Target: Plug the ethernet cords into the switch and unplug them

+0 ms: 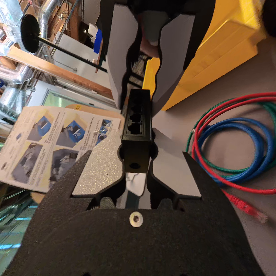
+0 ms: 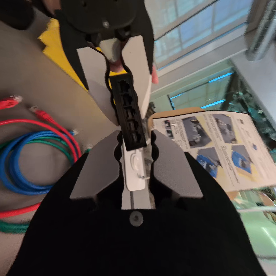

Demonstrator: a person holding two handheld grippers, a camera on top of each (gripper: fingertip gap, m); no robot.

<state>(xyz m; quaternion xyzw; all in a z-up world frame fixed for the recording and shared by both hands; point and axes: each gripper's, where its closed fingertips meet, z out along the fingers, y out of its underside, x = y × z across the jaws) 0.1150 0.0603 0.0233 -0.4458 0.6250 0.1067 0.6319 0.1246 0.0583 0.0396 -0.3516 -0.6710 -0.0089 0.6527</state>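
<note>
**netnoob:** Black plastic box in the middle of both views, is that the switch (image 1: 136,134)? Where is it sitting?

**cablewrangler:** Yep. It's up off the grey worktop (image 1: 224,97), and the left gripper (image 1: 136,141) is clamped on its near end, both fingers pressed flat against its sides. In the left wrist view the row of ports faces the camera and runs toward 12 o'clock. The end with the round socket points toward 6.

**netnoob:** And the other one?

**cablewrangler:** The right gripper (image 2: 135,134) comes in from the opposite end. Its fingers straddle that end of the switch, but they're parted a bit wider than the box, with a sliver of gap on each side, so I'd call it open and not gripping. Something white and plastic (image 2: 135,171) shows between its fingers, below the switch.

**netnoob:** Cords?

**cablewrangler:** All loosely coiled together on the worktop, at 3 o'clock in the left view and 9 o'clock in the right. There's a red cord (image 2: 17,211), a blue cord (image 1: 239,121) and a green cord (image 2: 12,227). A red plug (image 1: 245,207) lies loose at about 4 o'clock, well apart from the switch. A yellow bin (image 1: 216,59) sits at 1 o'clock, and a printed sheet (image 1: 44,141) on cardboard at 9 o'clock in the left view. It's all a bit motion-blurred.
</note>
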